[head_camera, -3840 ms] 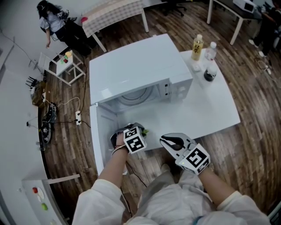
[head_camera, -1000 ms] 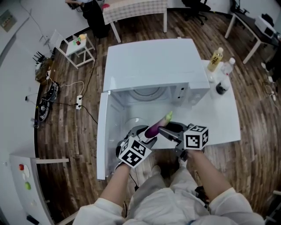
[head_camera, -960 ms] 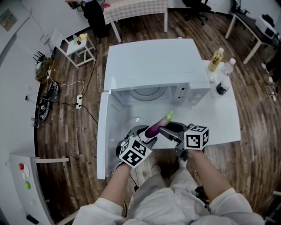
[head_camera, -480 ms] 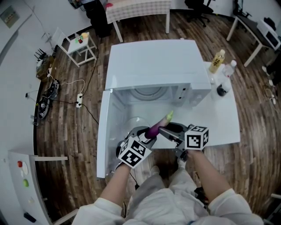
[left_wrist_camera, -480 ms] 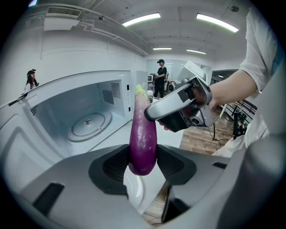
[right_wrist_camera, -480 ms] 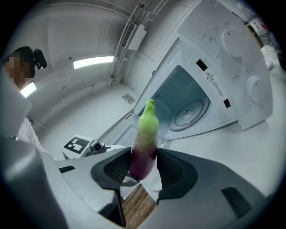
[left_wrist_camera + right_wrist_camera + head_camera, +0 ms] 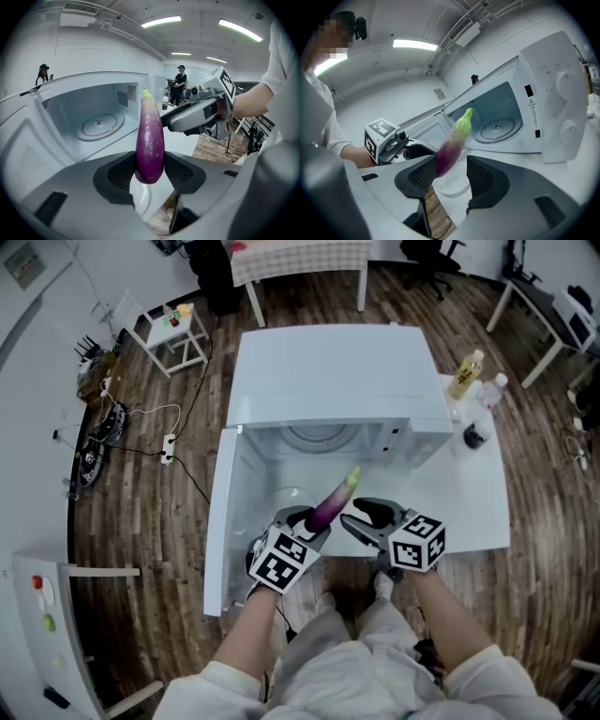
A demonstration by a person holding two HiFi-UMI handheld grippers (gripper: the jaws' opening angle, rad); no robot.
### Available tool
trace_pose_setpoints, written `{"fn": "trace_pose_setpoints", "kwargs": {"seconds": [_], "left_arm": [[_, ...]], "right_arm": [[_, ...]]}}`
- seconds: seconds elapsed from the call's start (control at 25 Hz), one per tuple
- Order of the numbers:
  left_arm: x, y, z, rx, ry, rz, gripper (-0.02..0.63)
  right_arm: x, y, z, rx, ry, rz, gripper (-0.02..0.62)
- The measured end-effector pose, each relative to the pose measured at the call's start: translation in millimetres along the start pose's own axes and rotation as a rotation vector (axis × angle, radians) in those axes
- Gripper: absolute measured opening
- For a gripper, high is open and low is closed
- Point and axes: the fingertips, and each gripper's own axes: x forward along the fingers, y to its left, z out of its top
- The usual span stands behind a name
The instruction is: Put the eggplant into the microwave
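The left tool [image 7: 298, 529] grips the eggplant [image 7: 330, 504] by its fat purple end. Its jaws have just been closing and both pads [image 7: 123, 171] now press on the skin. The eggplant is out in front of the open microwave [image 7: 328, 381], over the desk's [image 7: 469, 493] front edge and not inside yet. It is tilted, with its green tip toward the cavity and the turntable [image 7: 314, 437]. The door [image 7: 217, 521] hangs wide at the left. The right tool [image 7: 354, 518] is just to the right of the eggplant with nothing in its grasp. Its jaws have just been opening and stand wide apart. From its own view the eggplant crosses in front of the left jaw, and I cannot tell whether they touch. A second ago this tool's tips lay against the eggplant's upper part. Now it has rolled and sits lower, so a small gap shows between them. The left tool is in much the same spot as then, and the eggplant leans about as it did.
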Motion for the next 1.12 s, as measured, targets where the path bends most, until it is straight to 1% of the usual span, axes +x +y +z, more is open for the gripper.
{"fn": "trace_pose_setpoints", "kwargs": {"seconds": [0.12, 0.24, 0.32, 0.48, 0.64, 0.76, 0.96, 1.04, 1.12], "left_arm": [[-3.5, 7.1, -1.1, -0.035, 0.023, 0.009, 0.198], [-4.8, 12.7, -4.7, -0.068, 0.038, 0.013, 0.198], [-5.8, 14.6, -5.1, -0.077, 0.038, 0.016, 0.196], [-6.0, 15.4, -4.0, -0.104, 0.022, 0.011, 0.198], [-0.2, 25.3, -3.9, -0.131, 0.033, 0.017, 0.198], [10.9, 37.8, -6.1, -0.166, 0.065, 0.034, 0.198], [37.3, 58.8, -7.2, -0.221, 0.126, 0.050, 0.198], [46.1, 68.0, -0.6, -0.226, 0.124, 0.061, 0.198], [53.3, 77.3, 10.1, -0.229, 0.099, 0.076, 0.198]], "right_arm": [[-4.7, -1.3, 2.4, -0.001, -0.013, -0.012, 0.202], [-7.6, 4.8, 9.0, -0.028, -0.031, -0.016, 0.202], [-10.1, 12.6, 16.8, -0.070, -0.059, -0.017, 0.202], [-18.5, 27.4, 32.5, -0.192, -0.127, -0.031, 0.202], [-27.3, 33.1, 49.5, -0.257, -0.183, -0.043, 0.199], [-30.3, 31.0, 60.0, -0.302, -0.187, -0.026, 0.196], [-27.2, 14.4, 74.3, -0.317, -0.192, 0.010, 0.189], [-22.4, 6.3, 78.8, -0.335, -0.188, 0.014, 0.184], [-18.8, -0.3, 82.1, -0.344, -0.186, 0.016, 0.183]]}}
